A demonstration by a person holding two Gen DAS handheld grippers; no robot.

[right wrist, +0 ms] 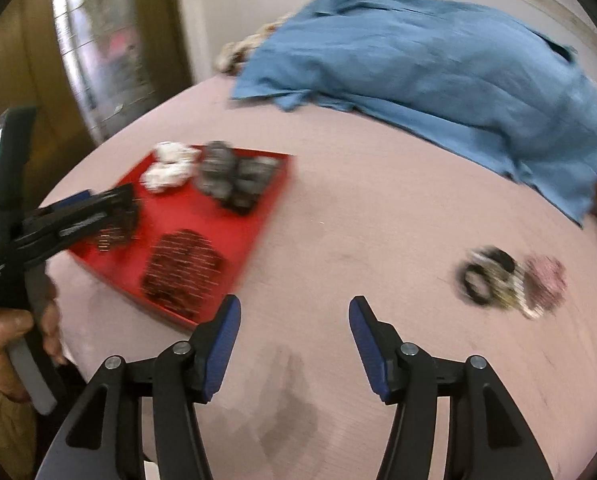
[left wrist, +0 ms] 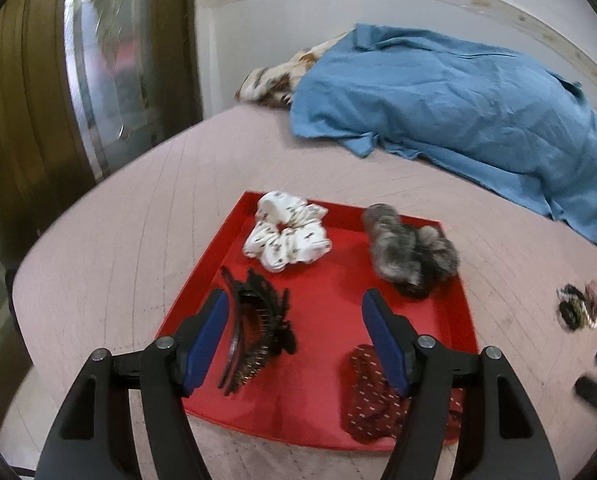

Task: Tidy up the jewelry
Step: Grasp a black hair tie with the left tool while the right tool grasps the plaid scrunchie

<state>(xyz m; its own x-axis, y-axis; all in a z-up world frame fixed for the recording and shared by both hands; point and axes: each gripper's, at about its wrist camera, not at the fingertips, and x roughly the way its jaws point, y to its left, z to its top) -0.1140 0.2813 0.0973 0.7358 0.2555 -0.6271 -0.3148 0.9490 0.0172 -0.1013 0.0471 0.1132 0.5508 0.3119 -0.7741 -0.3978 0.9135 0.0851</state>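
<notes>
A red tray [left wrist: 330, 320] lies on the pink bed cover. In it are a white printed scrunchie [left wrist: 286, 236], a grey fuzzy scrunchie [left wrist: 410, 252], a black claw clip [left wrist: 258, 328] and a dark red dotted scrunchie [left wrist: 374, 396]. My left gripper [left wrist: 294, 300] is open and empty above the tray, between the clip and the red scrunchie. My right gripper [right wrist: 294, 308] is open and empty over bare cover, right of the tray [right wrist: 254, 216]. A black scrunchie [right wrist: 486, 276] and a pink one [right wrist: 546, 284] lie together on the cover to its right.
A crumpled blue cloth [left wrist: 458, 108] lies on a patterned pillow [left wrist: 270, 80] at the far side of the bed. A mirrored wooden wardrobe [left wrist: 78, 80] stands to the left. The hand holding the left gripper [right wrist: 14, 320] shows in the right wrist view.
</notes>
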